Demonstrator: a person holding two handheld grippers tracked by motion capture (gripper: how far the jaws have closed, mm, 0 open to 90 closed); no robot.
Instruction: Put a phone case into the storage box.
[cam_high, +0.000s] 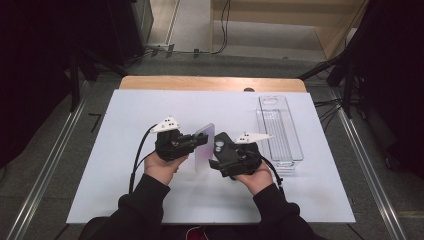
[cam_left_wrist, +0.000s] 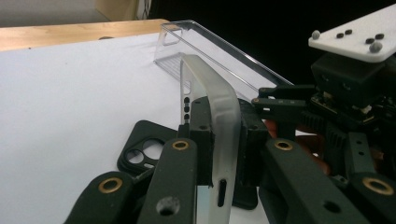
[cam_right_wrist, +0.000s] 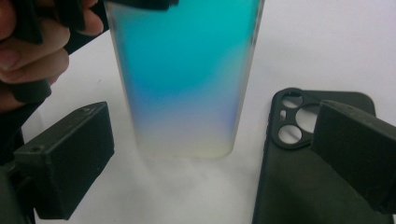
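My left gripper (cam_left_wrist: 219, 128) is shut on the long edge of a translucent, iridescent phone case (cam_left_wrist: 211, 88), which it holds upright on its end over the white table. From the high view, that case (cam_high: 204, 148) stands between the two hands, in the left gripper (cam_high: 201, 139). A black phone case (cam_right_wrist: 299, 182) with camera cut-outs lies flat on the table, partly under my right gripper (cam_right_wrist: 215, 154). The right gripper's jaws stand wide apart, facing the shimmering case (cam_right_wrist: 182, 79), with nothing pressed between them. The black case (cam_high: 221, 142) lies just ahead of the right hand.
A long clear plastic bin (cam_high: 280, 131) lies at the right of the white mat (cam_high: 125, 125), also seen behind the held case as the clear bin (cam_left_wrist: 205, 46). The wooden table edge (cam_high: 210, 83) runs along the far side. Dark stands flank the table.
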